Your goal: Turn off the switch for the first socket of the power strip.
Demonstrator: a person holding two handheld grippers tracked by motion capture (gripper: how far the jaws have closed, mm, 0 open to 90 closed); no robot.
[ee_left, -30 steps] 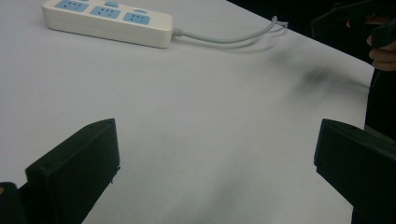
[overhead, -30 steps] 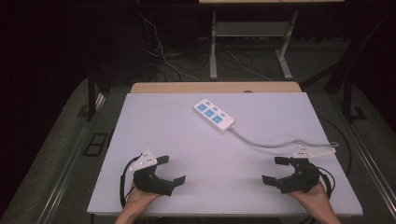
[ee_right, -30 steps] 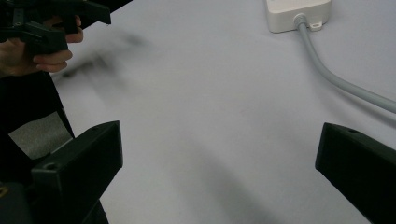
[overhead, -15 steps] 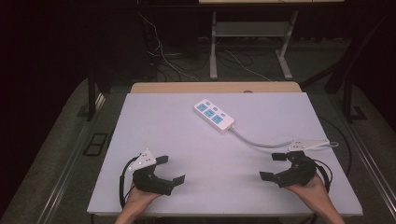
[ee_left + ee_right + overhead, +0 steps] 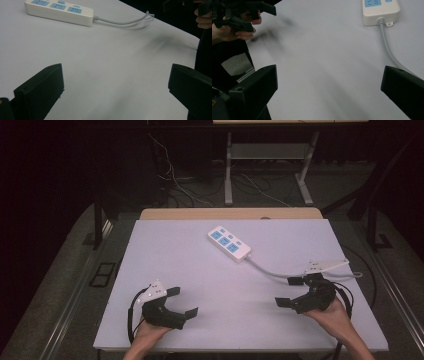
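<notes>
High view shows our right gripper [image 5: 294, 292], jaws wide, nearer the power strip [image 5: 229, 243], which lies diagonally mid-table beyond it; our left gripper [image 5: 181, 301], also wide, sits farther.

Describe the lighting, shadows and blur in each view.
High view: the white table is evenly lit, the surroundings nearly black. Left gripper view: the power strip is sharp, the near jaws soft, with a smeared shadow near the cord. Right gripper view: streaky blurred shadows cross the tabletop, and the left gripper looks dim.
</notes>
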